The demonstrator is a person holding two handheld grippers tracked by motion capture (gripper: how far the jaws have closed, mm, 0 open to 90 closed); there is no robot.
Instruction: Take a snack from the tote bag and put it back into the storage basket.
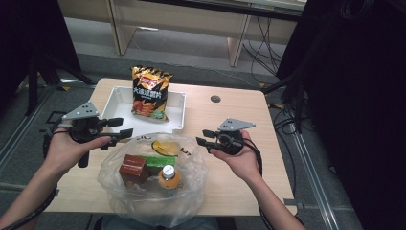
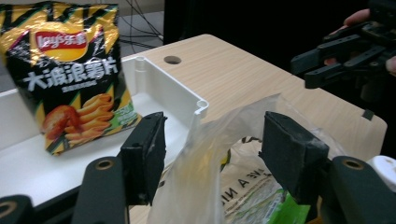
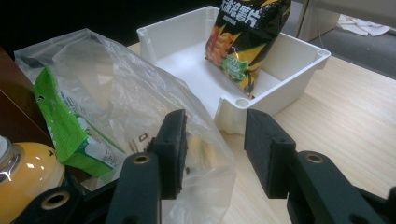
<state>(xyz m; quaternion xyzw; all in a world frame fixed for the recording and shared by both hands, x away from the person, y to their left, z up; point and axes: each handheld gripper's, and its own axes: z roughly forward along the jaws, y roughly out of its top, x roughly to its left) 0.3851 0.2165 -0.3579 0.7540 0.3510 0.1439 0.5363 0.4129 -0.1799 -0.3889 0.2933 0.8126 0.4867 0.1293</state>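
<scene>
The clear thin plastic bag (image 1: pixel 153 187) sits at the near edge of the pale wood surface (image 1: pixel 230 120), mouth up, just in front of the white rectangular plastic tray (image 1: pixel 174 103). Inside it: a brown carton (image 1: pixel 133 168), a green packet (image 1: pixel 158 163), an orange bottle w/ white cap (image 1: pixel 168 176) and a yellow item.

Left tongs (image 1: pixel 122 129) are released, jaws spread w/ the bag's rim film rising between them, not pinched. Right tongs (image 1: pixel 203 140) also stand parted beside the bag's other edge; film lies against one pad, prob. no grip.

Step looks like unpacking. To do it well: catch the rim on each side, pull the mouth wide and low, then reach in for one item, upright bottle last so it doesn't tip.

Writing: the black-and-yellow crisp bag (image 1: pixel 151 92) standing in the tray reads Lay's plus Chinese characters, approx. 大波浪薯片. Green packet's print is too blurred to read.
</scene>
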